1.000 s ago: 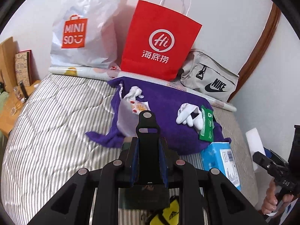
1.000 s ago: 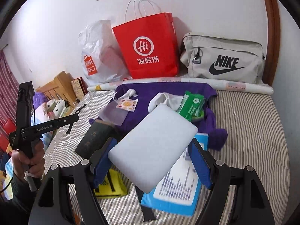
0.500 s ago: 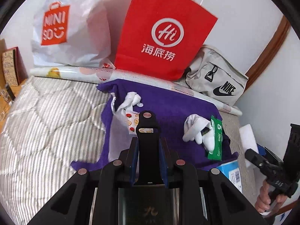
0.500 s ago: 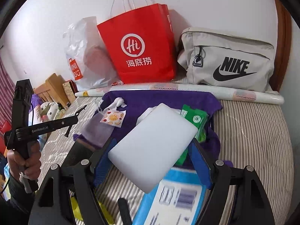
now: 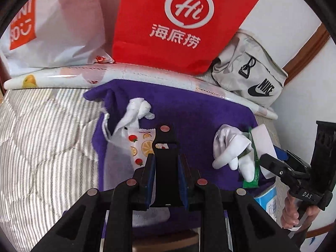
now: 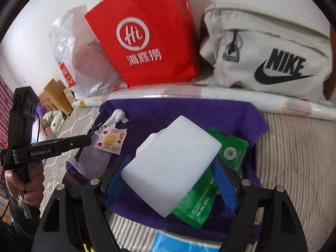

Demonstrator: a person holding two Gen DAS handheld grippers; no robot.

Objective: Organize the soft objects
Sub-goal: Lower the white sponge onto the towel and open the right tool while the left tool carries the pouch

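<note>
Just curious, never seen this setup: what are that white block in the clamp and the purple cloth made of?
The white block looks like matte foam or sponge: uniform, no gloss, rounded corners. The purple cloth looks like fleecy towel fabric: fuzzy nap, soft rumpled edges.

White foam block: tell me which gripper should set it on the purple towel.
Right. The right gripper already clamps the white foam block, held over the purple towel above the green packet. The left gripper is closed on a black piece, over by the fruit-print packet.
</note>
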